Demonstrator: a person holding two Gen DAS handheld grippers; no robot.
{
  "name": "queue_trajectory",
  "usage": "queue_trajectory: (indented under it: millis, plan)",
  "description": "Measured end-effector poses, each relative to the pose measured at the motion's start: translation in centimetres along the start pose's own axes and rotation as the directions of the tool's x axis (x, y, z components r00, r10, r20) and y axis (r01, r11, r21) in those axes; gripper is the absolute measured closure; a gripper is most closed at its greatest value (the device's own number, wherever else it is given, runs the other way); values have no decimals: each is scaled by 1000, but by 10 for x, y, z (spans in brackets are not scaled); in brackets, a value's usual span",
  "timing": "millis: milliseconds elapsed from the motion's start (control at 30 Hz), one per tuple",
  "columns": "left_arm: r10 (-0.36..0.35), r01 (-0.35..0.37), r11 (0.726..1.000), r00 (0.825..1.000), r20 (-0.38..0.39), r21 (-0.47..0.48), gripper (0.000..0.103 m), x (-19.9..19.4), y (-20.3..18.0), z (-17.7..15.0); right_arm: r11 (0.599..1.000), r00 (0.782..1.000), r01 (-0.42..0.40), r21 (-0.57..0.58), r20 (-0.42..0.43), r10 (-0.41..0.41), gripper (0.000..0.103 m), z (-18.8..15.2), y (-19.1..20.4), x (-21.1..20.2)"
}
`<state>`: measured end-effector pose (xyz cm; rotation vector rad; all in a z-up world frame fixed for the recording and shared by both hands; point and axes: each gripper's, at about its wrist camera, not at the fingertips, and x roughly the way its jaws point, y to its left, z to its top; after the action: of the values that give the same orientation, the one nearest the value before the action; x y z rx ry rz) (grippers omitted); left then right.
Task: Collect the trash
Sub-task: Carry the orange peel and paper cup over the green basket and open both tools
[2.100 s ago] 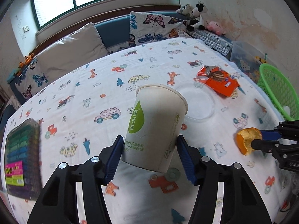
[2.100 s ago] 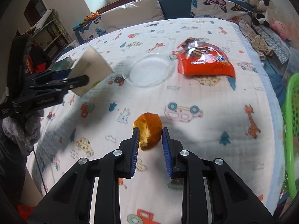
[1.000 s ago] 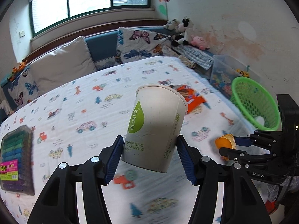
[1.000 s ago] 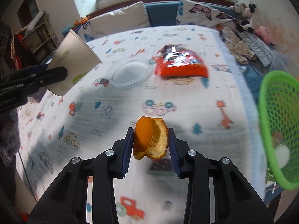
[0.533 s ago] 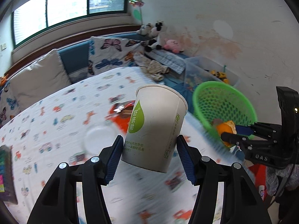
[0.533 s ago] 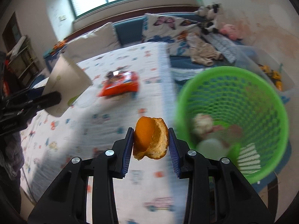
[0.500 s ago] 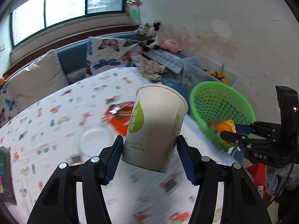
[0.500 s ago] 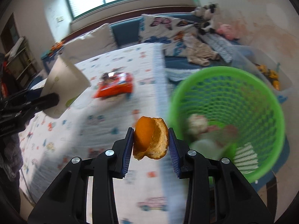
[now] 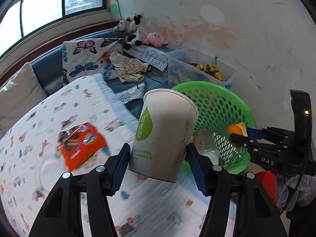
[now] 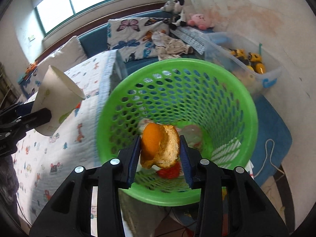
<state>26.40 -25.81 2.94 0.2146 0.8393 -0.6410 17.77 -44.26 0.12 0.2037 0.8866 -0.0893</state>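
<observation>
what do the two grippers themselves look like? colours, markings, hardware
Both match: the left gripper and right gripper have matte black plastic linkage arms with silver round screws at the joints, and fingers faced with ribbed blue pads. Seen side-on, the right gripper's body carries white "DAS" lettering and a small lit amber LED. No cables or sleeves identifiable.

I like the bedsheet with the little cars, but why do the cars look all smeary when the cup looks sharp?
Left wrist view: the paper cup is sharp, held between the fingers, while the bedsheet and red snack bag smear with motion blur. Right wrist view: the orange peel is crisp, the green basket rim slightly blurred, and the fisheye lens bends the room's edges.
</observation>
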Motion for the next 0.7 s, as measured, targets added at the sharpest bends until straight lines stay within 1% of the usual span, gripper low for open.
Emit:
queue_trajectory:
  millis: [167, 200, 433, 600, 700]
  plan:
    - [-23, 23, 999, 1000, -16, 25, 46, 22, -18, 11, 1000, 1000, 19, 19, 9, -19, 55, -2, -13, -1]
    - [-24, 25, 999, 999, -23, 30, 46, 27, -21, 12, 999, 1000, 20, 25, 11, -20, 52, -3, -15, -3]
    - [-42, 45, 998, 997, -58, 52, 45, 51, -36, 16, 999, 999, 7, 46, 31, -8, 49, -6, -21, -13]
    - [-67, 70, 997, 995, -81, 33, 44, 61, -38, 16, 999, 999, -2, 44, 39, 0, 48, -8, -20, -19]
    - [-83, 85, 996, 993, -79, 24, 42, 61, -39, 14, 999, 999, -6, 41, 39, 4, 48, -8, -18, -21]
